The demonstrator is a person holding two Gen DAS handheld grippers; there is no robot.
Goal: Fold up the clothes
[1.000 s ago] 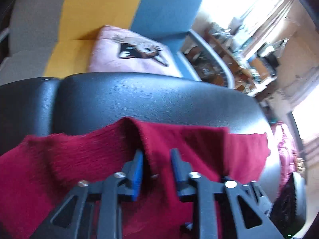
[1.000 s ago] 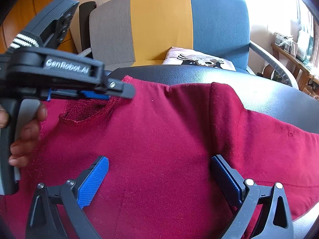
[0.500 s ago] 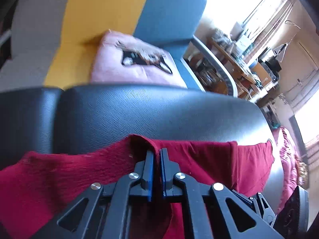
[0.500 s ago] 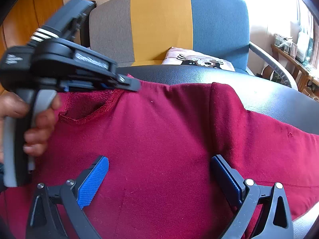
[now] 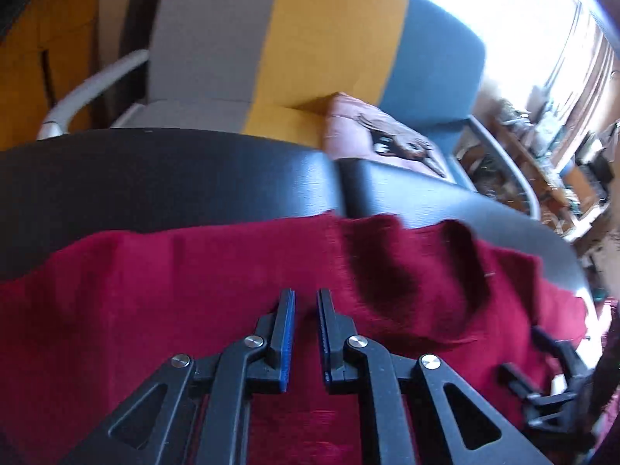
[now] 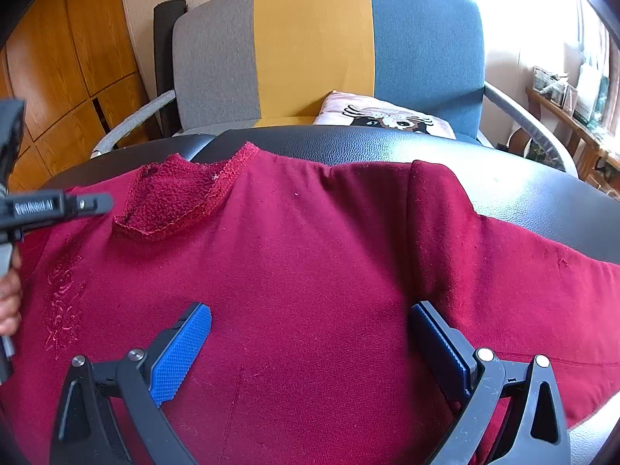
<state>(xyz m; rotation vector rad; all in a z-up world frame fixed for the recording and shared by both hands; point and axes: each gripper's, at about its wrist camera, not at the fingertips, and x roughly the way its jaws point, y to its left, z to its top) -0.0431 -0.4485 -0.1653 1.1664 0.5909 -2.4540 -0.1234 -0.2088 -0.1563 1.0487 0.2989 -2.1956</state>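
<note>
Black leather seat (image 6: pixel 523 190), two cushions side by side; dark red sweater (image 6: pixel 310 271) spread flat

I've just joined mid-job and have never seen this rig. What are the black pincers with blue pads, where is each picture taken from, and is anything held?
They are two handheld grippers, one in each of a person's hands, each carrying a camera that looks along its fingers. The left camera shows the left gripper: its jaws stand close together and are opening, with nothing clamped between them. The right camera shows the right gripper wide open, hovering over a dark red knitted sweater spread on a black leather-look cushion. Nothing is held. Behind stands a grey, yellow and blue armchair with a pale printed pillow on its seat.
</note>
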